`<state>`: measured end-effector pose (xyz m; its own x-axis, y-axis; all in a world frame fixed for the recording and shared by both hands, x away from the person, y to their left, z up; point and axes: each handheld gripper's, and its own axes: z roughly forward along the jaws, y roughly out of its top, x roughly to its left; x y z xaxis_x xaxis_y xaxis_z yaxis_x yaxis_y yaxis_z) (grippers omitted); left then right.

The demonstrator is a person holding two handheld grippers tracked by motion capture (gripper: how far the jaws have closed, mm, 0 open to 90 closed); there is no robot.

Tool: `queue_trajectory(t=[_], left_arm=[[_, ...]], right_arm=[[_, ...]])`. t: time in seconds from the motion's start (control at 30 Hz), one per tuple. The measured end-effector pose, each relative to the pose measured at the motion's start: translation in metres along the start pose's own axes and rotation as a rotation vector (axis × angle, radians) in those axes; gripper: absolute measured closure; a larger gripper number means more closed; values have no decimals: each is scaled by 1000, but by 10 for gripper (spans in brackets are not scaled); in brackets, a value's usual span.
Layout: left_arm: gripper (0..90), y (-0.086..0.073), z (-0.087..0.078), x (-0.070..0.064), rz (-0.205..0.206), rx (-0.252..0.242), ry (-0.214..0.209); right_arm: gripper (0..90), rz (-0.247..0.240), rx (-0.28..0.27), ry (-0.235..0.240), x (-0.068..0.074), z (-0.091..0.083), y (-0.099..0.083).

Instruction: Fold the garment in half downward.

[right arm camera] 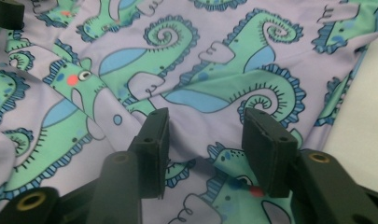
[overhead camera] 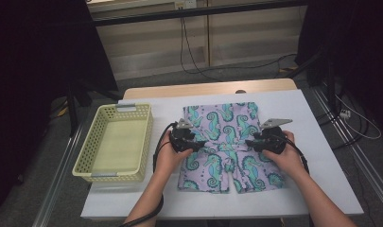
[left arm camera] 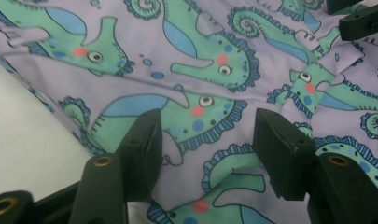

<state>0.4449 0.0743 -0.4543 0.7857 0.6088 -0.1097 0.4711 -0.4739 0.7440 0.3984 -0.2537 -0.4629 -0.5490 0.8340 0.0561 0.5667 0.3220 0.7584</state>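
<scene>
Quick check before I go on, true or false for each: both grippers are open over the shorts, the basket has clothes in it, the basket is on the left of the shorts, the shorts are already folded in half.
1. The left gripper and the right gripper are open over the shorts. True.
2. The basket has clothes in it. False: it is empty.
3. The basket sits left of the shorts. True.
4. The shorts are folded in half. False: they lie spread flat, both legs showing.
</scene>
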Motion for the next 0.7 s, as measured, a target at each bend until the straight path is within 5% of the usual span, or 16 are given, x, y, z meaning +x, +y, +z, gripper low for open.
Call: queue_trajectory(t=[0.13, 0.53, 0.7], left_arm=[[504, -2, 0, -3, -24, 21, -3], [604, -4, 2, -8, 19, 52, 33], [632, -4, 2, -8, 22, 57, 31]], right_arm=[[599, 0, 6, 3, 3, -1, -2], [558, 3, -5, -13, -3, -13, -1], [556, -21, -21, 30, 3, -9, 1]])
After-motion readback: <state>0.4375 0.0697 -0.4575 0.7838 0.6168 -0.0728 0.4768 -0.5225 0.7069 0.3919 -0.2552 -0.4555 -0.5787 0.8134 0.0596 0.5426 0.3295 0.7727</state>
